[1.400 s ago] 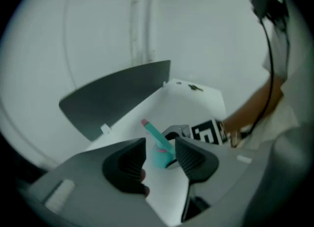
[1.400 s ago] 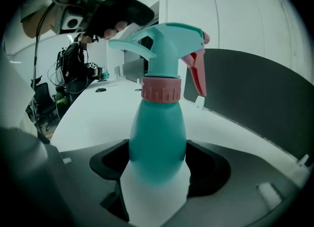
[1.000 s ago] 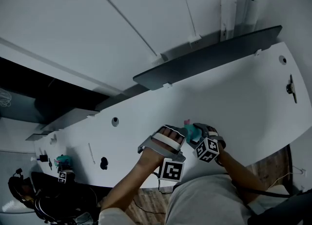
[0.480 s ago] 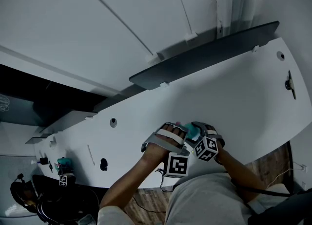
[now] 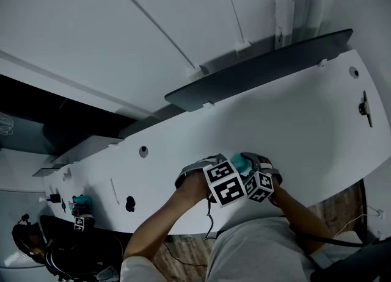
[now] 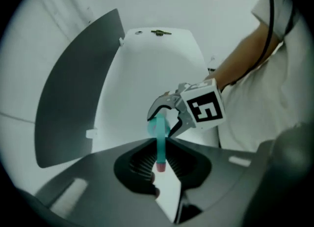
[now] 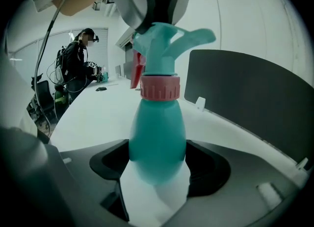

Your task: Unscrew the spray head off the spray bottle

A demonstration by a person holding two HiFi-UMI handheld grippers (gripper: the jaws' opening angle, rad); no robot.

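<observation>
The spray bottle (image 7: 157, 123) stands upright between the jaws of the right tongs (image 7: 157, 148), which clamp its teal belly, with the white table (image 5: 293, 116) beneath. The left tongs (image 6: 159, 143) point down from above. Their jaws have just been closing and sit narrow, pads against the spray head (image 7: 166, 44), above the pink collar (image 7: 160, 87).

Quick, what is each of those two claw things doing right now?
Left gripper: jaws just been closing, now shut on the spray head.
Right gripper: shut on the bottle.
</observation>
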